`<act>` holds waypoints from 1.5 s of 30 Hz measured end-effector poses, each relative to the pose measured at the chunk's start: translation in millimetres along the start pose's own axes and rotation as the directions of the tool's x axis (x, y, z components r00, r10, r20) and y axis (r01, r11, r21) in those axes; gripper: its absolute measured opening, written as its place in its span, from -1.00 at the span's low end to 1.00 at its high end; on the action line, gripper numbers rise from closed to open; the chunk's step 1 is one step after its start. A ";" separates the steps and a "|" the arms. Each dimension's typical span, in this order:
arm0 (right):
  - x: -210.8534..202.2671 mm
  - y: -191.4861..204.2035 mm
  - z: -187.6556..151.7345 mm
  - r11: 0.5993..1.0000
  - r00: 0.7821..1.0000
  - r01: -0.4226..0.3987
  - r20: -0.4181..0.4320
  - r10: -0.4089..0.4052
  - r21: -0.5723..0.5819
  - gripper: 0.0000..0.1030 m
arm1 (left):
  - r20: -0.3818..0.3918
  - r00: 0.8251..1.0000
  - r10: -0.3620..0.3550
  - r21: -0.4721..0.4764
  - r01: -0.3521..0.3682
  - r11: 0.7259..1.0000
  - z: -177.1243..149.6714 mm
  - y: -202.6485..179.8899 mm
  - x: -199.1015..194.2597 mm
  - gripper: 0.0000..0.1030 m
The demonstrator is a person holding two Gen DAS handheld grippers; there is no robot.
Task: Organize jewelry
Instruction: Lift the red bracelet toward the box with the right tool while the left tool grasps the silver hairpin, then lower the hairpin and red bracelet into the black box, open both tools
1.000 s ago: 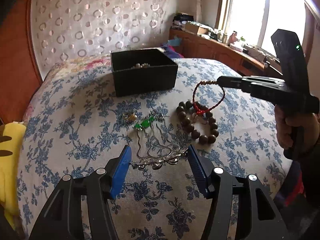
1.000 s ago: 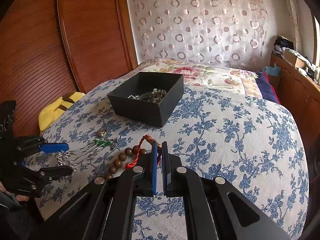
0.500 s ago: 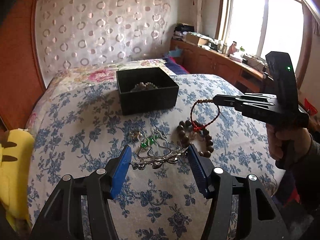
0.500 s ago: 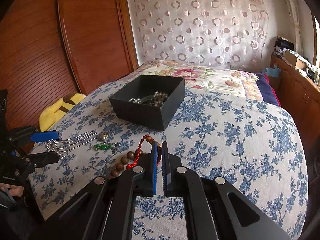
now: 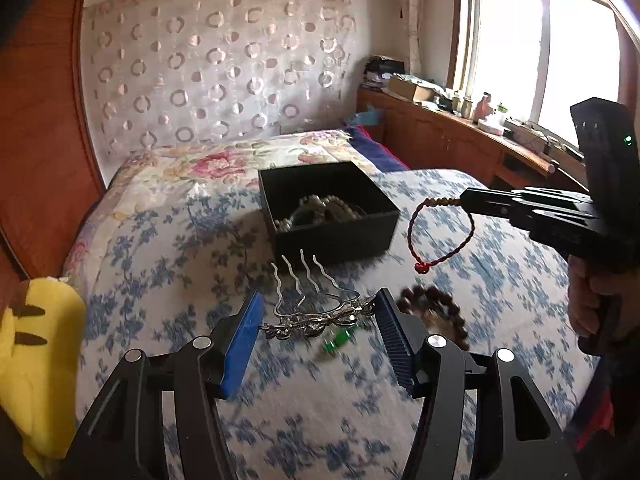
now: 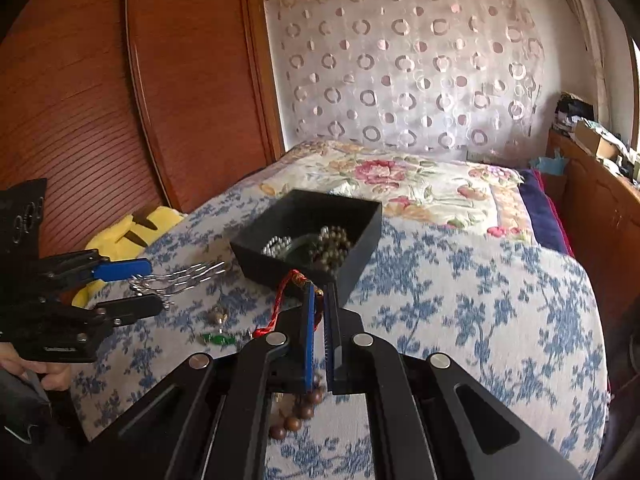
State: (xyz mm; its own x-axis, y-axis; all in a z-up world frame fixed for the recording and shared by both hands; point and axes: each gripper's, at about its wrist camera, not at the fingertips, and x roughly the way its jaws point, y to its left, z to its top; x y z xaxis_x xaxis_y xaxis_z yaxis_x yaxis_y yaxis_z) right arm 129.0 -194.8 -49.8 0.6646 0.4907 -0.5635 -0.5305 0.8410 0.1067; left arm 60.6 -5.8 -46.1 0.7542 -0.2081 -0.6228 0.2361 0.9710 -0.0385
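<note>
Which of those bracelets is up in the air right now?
The thin red cord bracelet, dangling from the right gripper. The brown wooden-bead bracelet lies on the bedspread.

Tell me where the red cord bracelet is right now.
The red cord bracelet hangs from the shut right gripper, lifted off the bedspread just right of the black box, above the wooden bead bracelet.

Blue-floral bedspread (image 5: pixel 168 240) over bed; yellow plush toy (image 5: pixel 36 344) at edge (black stripes); circle-patterned curtain (image 6: pixel 408 64) behind.
</note>
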 end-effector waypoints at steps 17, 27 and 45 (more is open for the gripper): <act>50.2 -7.9 56.0 0.998 0.999 -0.053 0.012 0.053 -0.021 -0.90 | 0.032 0.999 0.021 -0.012 -0.020 1.000 59.1 26.0 38.2 0.08; 89.4 -18.1 59.4 0.997 0.996 -0.083 -0.041 0.083 -0.003 -0.86 | 0.020 1.000 0.022 -0.007 -0.022 1.000 84.4 34.7 67.7 0.08; 83.6 -31.3 45.5 0.997 0.995 -0.073 -0.065 0.073 0.003 -0.75 | -0.033 0.999 -0.007 0.043 0.008 0.999 93.7 21.1 111.7 0.08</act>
State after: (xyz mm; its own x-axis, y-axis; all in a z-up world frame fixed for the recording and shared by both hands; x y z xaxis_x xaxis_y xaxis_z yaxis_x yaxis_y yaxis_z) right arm 225.2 -169.7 -63.0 0.5882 0.5350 -0.6064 -0.5759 0.8036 0.1504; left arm 207.3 -19.6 -43.3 0.7320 -0.2107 -0.6479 0.2687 0.9632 -0.0097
